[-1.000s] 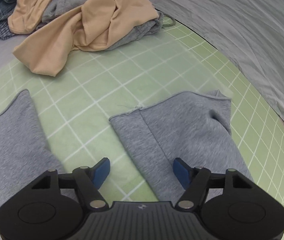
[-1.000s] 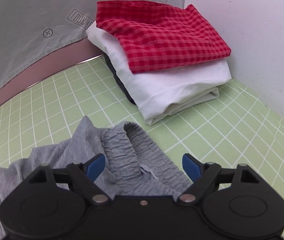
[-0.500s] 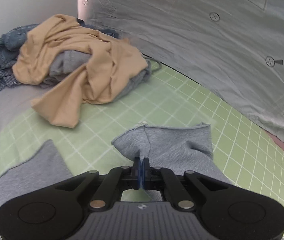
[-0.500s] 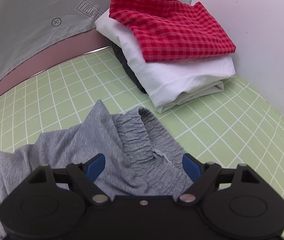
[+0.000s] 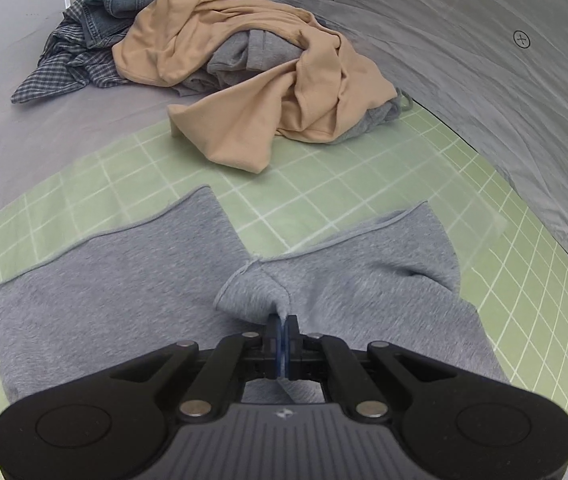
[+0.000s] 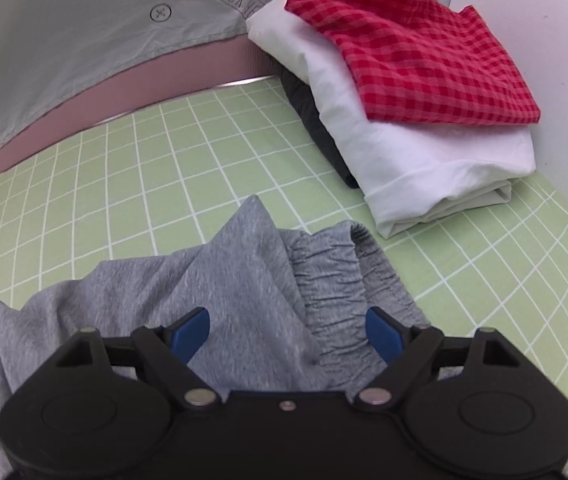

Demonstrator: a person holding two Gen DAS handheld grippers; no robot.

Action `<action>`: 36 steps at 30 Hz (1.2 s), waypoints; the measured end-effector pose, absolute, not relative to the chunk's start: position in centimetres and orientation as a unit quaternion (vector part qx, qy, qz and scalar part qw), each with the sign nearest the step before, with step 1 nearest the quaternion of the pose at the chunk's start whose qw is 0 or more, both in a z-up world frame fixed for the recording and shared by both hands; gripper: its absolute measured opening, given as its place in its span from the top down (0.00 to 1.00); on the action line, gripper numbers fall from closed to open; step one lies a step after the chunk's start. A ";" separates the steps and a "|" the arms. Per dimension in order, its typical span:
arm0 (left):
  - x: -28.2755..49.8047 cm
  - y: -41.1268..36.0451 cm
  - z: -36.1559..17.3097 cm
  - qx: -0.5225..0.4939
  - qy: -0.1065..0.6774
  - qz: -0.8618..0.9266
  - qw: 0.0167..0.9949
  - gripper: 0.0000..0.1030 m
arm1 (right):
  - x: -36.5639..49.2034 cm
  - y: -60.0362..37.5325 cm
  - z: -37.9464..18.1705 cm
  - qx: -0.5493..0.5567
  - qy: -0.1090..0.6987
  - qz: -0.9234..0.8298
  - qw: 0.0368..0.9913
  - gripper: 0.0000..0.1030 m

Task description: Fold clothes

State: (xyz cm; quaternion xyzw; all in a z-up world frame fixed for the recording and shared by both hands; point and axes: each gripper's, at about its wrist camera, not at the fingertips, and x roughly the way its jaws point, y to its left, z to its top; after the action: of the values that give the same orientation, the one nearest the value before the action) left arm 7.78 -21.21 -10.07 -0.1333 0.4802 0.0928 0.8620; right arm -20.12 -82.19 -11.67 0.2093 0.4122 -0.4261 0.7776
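Grey shorts (image 5: 115,280) lie on the green grid mat (image 5: 324,188), both leg openings spread toward the far side. My left gripper (image 5: 282,326) is shut on a pinch of the grey fabric near the crotch seam. In the right wrist view the shorts' elastic waistband (image 6: 336,276) is rumpled and partly lifted. My right gripper (image 6: 288,330) is open, its blue pads either side of the waistband fabric (image 6: 243,280), just above it.
An unfolded pile with a tan garment (image 5: 267,80), grey clothes and blue denim (image 5: 123,4) sits at the mat's far left. A folded stack, red checked cloth (image 6: 408,52) on white (image 6: 416,160), stands at the far right. Grey backdrop sheet (image 6: 63,32) behind.
My left gripper closed on the shorts' fabric and has dragged it, so both legs now lie side by side. My right gripper stayed open over the waistband, drawing back slightly.
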 end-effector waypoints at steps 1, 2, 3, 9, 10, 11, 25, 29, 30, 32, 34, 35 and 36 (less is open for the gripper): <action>8.6 -21.9 -10.0 -0.136 0.480 0.087 0.862 0.99 | -19.9 -82.6 -12.0 0.213 0.416 -0.425 0.775 0.37; 9.4 -22.7 -10.0 -0.138 0.479 0.081 0.863 0.99 | -19.7 -83.0 -12.3 0.216 0.420 -0.424 0.773 0.50; 10.4 -23.6 -10.0 -0.139 0.478 0.072 0.864 0.99 | -19.5 -83.4 -12.5 0.218 0.423 -0.423 0.771 0.71; 16.9 -31.4 -5.2 -0.125 0.421 -0.004 0.898 0.99 | -19.6 -84.9 -10.1 0.170 0.387 -0.448 0.788 0.88; 17.7 -32.4 -3.7 -0.127 0.403 -0.017 0.906 0.99 | -19.9 -85.5 -9.4 0.168 0.376 -0.459 0.788 0.89; 18.2 -33.0 -2.0 -0.132 0.383 -0.029 0.914 0.99 | -20.4 -86.0 -8.7 0.170 0.363 -0.468 0.788 0.89; 15.1 -23.5 -6.6 -0.180 0.412 0.072 0.890 0.99 | -25.1 -85.0 -7.0 0.171 0.334 -0.498 0.782 0.89; 13.4 -21.9 -11.0 -0.165 0.473 0.104 0.859 0.98 | -24.7 -84.5 -8.2 0.175 0.360 -0.483 0.779 0.88; 12.9 -21.6 -11.4 -0.163 0.477 0.105 0.857 0.96 | -24.6 -84.4 -8.1 0.177 0.361 -0.481 0.779 0.83; 12.4 -21.5 -11.2 -0.151 0.476 0.098 0.861 0.87 | -24.5 -84.2 -7.8 0.175 0.357 -0.481 0.781 0.65; 12.2 -21.5 -10.8 -0.135 0.472 0.091 0.866 0.69 | -24.4 -83.9 -7.3 0.171 0.351 -0.483 0.784 0.52; 12.4 -21.7 -10.4 -0.125 0.468 0.089 0.870 0.67 | -24.2 -83.7 -7.0 0.168 0.349 -0.484 0.785 0.50; 12.6 -21.9 -10.1 -0.115 0.465 0.087 0.873 0.62 | -24.1 -83.5 -6.7 0.165 0.346 -0.484 0.787 0.44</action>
State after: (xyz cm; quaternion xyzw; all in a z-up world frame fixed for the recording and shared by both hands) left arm 12.65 -21.88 -10.10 -0.1149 0.4652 0.0871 0.8734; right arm -24.08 -83.49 -6.73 0.1647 0.3460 -0.4842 0.7866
